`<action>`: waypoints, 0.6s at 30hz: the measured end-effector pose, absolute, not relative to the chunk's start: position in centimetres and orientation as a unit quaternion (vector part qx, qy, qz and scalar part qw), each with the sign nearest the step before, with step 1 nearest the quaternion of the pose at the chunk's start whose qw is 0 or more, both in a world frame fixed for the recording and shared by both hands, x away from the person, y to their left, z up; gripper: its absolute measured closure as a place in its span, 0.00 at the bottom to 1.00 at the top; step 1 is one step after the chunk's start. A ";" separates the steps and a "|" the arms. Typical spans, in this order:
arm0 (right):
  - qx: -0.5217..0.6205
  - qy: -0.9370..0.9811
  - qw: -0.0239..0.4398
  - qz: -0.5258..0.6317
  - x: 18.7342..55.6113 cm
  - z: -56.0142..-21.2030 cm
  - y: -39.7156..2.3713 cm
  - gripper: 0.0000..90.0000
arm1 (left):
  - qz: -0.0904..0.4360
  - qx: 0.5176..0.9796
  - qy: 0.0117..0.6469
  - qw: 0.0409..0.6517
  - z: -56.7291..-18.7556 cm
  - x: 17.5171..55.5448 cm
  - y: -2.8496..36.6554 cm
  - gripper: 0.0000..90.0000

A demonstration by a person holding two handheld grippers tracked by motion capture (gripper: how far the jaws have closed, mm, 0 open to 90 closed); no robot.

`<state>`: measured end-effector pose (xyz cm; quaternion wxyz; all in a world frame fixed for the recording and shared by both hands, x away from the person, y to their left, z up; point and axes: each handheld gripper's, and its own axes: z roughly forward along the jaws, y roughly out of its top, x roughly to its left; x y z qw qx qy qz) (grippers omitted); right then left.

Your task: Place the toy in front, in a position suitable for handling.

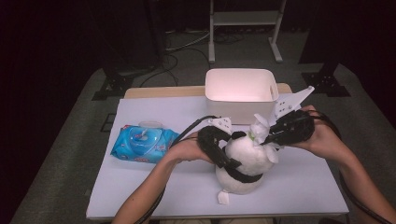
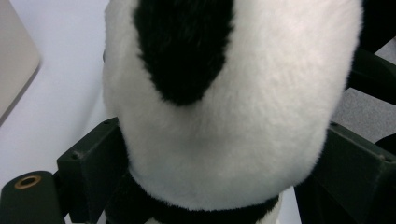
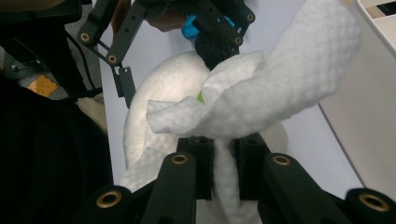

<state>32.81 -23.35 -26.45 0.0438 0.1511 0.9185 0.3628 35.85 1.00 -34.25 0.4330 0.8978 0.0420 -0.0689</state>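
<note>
The right hand-held gripper [image 3: 223, 154] is clamped on a white wipe [image 3: 261, 102], right of frame centre. The left hand-held gripper [image 2: 210, 177] straddles the panda toy [image 1: 245, 161] at lower centre of the counter [image 1: 140, 186], jaws apart, seemingly loose. Wiping could topple the unsteadied toy.

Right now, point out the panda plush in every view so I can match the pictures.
High view: the panda plush sits low and right of centre on the table, between both grippers.
Left gripper view: its white and black fur lies between the fingers.
Right gripper view: its white body lies centre, behind the wipe.
Shared landmark: the white bin.
</note>
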 end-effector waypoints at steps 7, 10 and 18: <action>0.154 0.900 0.055 0.403 32.9 -25.7 -24.0 0.88 | -0.045 0.900 0.046 0.431 -31.8 35.8 1.8 0.35; 0.154 0.894 0.061 0.416 32.9 -25.5 -24.0 0.88 | -0.031 0.904 0.046 0.424 -30.4 35.9 2.6 0.35; 0.161 0.906 0.053 0.387 33.0 -27.4 -24.0 0.88 | -0.012 0.923 0.039 0.383 -30.4 35.4 2.0 0.33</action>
